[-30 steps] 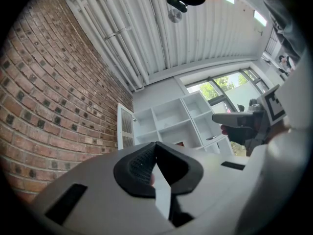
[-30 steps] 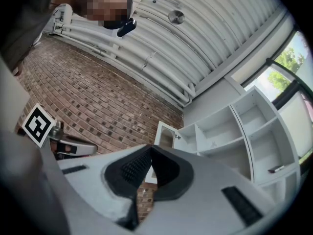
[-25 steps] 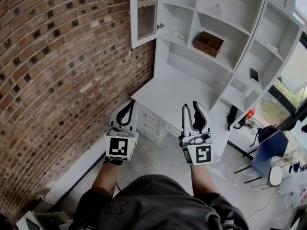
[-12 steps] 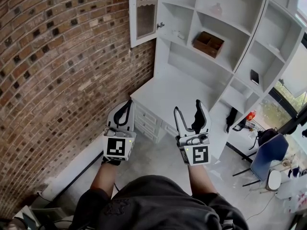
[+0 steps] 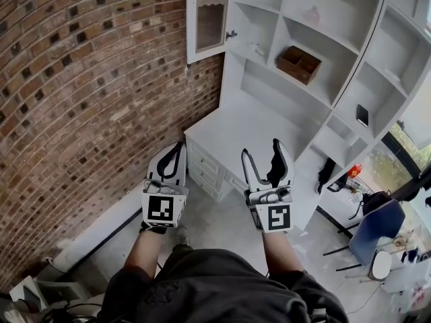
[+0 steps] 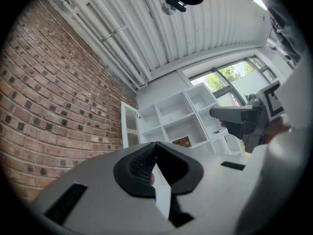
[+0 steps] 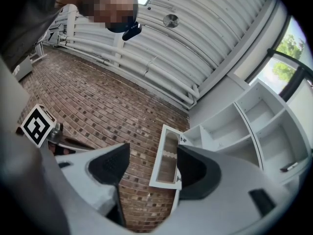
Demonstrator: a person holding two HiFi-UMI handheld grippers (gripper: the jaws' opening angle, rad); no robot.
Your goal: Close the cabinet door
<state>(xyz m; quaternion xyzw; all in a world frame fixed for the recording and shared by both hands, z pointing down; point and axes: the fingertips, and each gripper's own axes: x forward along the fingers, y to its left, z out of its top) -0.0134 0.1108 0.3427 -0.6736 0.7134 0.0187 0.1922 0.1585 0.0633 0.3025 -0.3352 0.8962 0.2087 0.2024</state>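
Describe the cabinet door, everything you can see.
The cabinet door is a white-framed panel with a pale mesh-like or frosted insert and scalloped trim at its top. It stands swung open at the shelf unit's upper left, beside the brick wall. A small fitting shows on its shelf-side edge. Nothing touches it.

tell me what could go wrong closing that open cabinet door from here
1. The cabinet door stands open high beside the brick wall, well apart from the right gripper; reaching over the desk may bump it.
2. Its open fingers could snag the door's knob or get pinched against the shelf unit.
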